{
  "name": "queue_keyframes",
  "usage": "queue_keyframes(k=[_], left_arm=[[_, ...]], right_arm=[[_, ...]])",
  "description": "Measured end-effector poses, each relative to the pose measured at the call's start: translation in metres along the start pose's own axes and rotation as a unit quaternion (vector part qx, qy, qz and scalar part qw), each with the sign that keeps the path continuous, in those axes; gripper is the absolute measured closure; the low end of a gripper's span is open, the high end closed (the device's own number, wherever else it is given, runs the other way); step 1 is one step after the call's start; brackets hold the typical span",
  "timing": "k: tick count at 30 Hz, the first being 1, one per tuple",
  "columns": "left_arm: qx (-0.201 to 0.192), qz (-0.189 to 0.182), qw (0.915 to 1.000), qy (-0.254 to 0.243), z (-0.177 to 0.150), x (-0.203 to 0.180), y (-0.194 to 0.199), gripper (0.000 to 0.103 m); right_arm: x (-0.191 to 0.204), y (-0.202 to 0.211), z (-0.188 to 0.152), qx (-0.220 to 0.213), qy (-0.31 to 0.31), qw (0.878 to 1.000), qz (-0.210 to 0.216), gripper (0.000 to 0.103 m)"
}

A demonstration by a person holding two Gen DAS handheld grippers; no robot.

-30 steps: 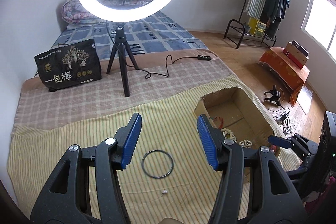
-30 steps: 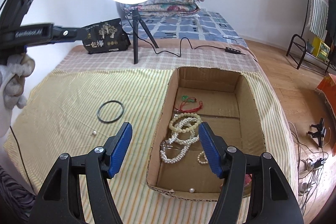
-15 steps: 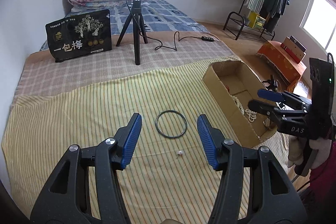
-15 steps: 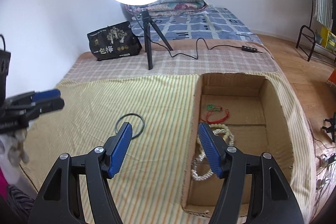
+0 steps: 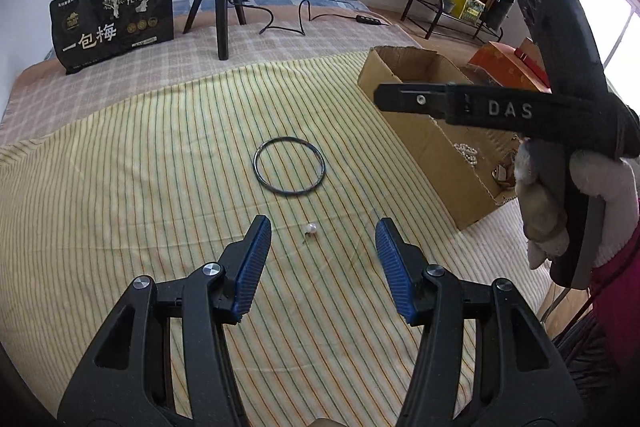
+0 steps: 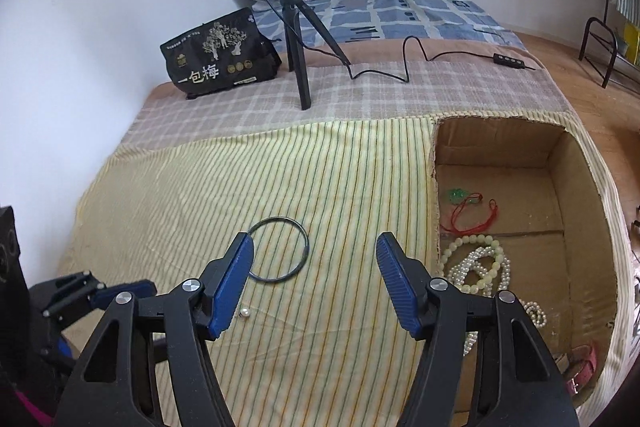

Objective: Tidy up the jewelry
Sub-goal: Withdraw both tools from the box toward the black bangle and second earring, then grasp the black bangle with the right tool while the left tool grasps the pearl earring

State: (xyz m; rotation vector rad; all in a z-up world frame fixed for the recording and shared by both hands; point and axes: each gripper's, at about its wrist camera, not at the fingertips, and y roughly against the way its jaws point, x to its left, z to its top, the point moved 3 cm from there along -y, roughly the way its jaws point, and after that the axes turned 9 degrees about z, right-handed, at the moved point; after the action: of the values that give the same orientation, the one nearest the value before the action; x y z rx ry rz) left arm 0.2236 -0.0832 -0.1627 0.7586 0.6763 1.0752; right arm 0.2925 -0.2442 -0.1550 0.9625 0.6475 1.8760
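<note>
A thin dark bangle (image 5: 289, 165) lies flat on the striped yellow cloth, and a small pearl (image 5: 311, 227) lies just nearer. My left gripper (image 5: 322, 239) is open and empty, low over the cloth with the pearl between its fingertips. My right gripper (image 6: 314, 253) is open and empty, just right of the bangle (image 6: 278, 249); the pearl (image 6: 245, 313) sits by its left finger. An open cardboard box (image 6: 434, 163) to the right holds pearl strands (image 6: 478, 269), a red cord with a green pendant (image 6: 464, 201) and a pink strap.
A ring light on a black tripod (image 6: 298, 47) and a black printed pouch (image 6: 218, 57) stand at the back of the bed. A cable (image 6: 404, 61) runs across the checked cloth. In the left wrist view the right gripper's side (image 5: 480, 109) crosses above the box (image 5: 424, 143).
My left gripper has dropped lower and come close to the pearl and bangle. My right gripper has swung left from over the box to over the cloth beside the bangle.
</note>
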Motion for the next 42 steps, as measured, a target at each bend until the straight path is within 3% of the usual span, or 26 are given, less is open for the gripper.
queue_keyframes(k=[4,9,14,17,31,34,42], left_arm=[[0.012,0.001,0.9999,-0.010,-0.007,-0.004,-0.011,0.053],[0.017,0.009,0.9997,-0.016,-0.009,-0.003,-0.024,0.053],[0.025,0.008,0.9994,-0.020,-0.010,-0.001,-0.034,0.054],[0.032,0.008,0.9992,-0.022,-0.013,-0.001,-0.040,0.056],[0.050,0.004,0.9985,-0.024,-0.014,0.001,-0.060,0.057],[0.053,0.004,0.9982,-0.026,-0.015,0.001,-0.063,0.064],[0.054,-0.005,0.9981,-0.028,-0.012,-0.004,-0.070,0.064]], right_arm=[[0.004,-0.019,0.000,0.026,-0.009,1.000,0.006,0.049],[0.004,-0.044,-0.002,0.056,-0.021,0.998,0.001,0.062],[0.003,-0.061,-0.001,0.072,-0.025,0.997,-0.001,0.064],[-0.002,-0.071,-0.001,0.080,-0.040,0.996,-0.001,0.071],[-0.009,-0.099,0.002,0.102,-0.042,0.994,-0.012,0.077],[-0.011,-0.103,0.002,0.109,-0.041,0.993,-0.013,0.077],[-0.014,-0.109,-0.001,0.116,-0.040,0.992,-0.014,0.082]])
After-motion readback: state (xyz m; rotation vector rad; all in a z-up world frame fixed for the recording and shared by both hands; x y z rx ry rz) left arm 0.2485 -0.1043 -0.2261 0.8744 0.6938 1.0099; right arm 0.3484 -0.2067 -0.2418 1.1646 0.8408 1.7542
